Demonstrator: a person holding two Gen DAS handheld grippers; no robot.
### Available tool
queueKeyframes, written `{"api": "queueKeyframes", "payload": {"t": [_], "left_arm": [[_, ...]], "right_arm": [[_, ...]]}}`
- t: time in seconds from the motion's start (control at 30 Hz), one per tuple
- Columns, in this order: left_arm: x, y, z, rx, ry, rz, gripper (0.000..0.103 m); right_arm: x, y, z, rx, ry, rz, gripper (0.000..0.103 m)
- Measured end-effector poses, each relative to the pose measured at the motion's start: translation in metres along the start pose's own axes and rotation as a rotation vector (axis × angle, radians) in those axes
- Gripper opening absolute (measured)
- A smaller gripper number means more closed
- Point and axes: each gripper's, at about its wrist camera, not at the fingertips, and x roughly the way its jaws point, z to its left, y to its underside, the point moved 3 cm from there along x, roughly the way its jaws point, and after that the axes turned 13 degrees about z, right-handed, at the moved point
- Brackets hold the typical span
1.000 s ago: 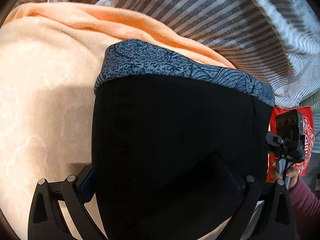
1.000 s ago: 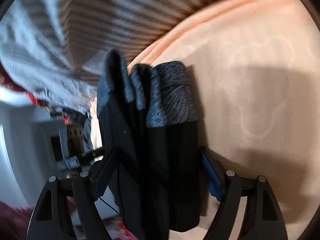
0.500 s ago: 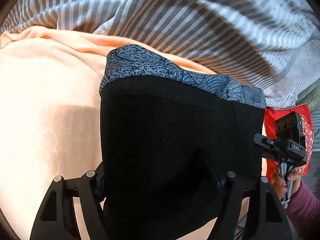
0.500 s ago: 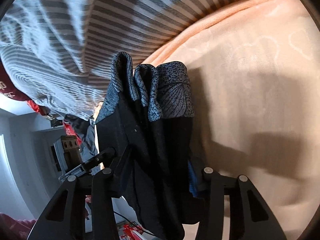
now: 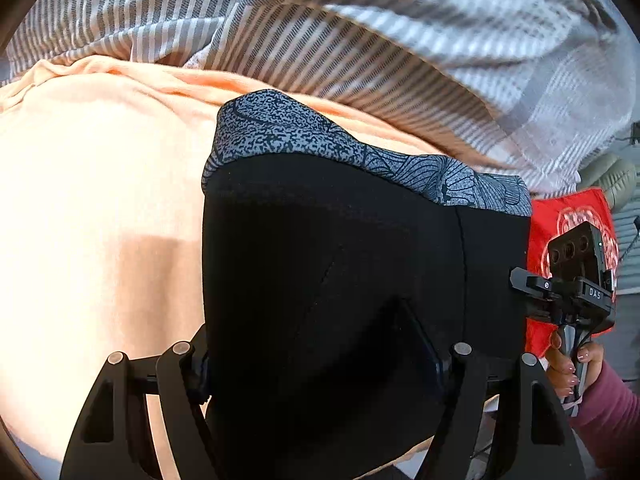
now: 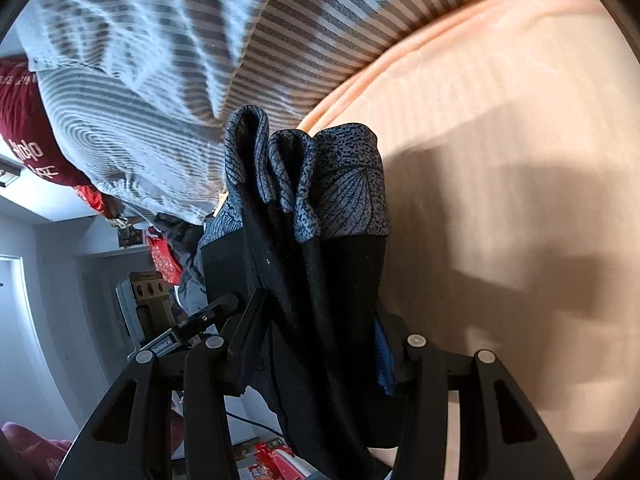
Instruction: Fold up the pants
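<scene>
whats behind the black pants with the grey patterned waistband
A peach blanket and a grey striped sheet show behind the black pants; the bedding directly behind the cloth is hidden.

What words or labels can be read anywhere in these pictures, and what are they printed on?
"DAS": white letters on the black handheld device seen in the left wrist view.
White lettering on the dark red cloth: sideways and cut off, not readable.
Small white label on the other handheld device: too small to read.
White emblem on the red cloth: a pattern, no legible words.
</scene>
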Motion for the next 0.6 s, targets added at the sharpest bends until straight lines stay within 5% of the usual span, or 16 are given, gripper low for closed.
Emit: {"api": "queueKeyframes", "payload": {"t": [0.33, 0.6], "left_arm": [[0.026, 0.047, 0.004, 0.01, -0.013, 0.058, 0.076], [0.048, 0.059, 0.011, 0.02, -0.06, 0.037, 0.077]], "right_arm": [[0.012, 0.069, -0.018, 0.074, -0.002, -0.041, 0.05], [0.029, 0.083, -0.034, 0.11, 0.096, -0.074, 0.051]]}}
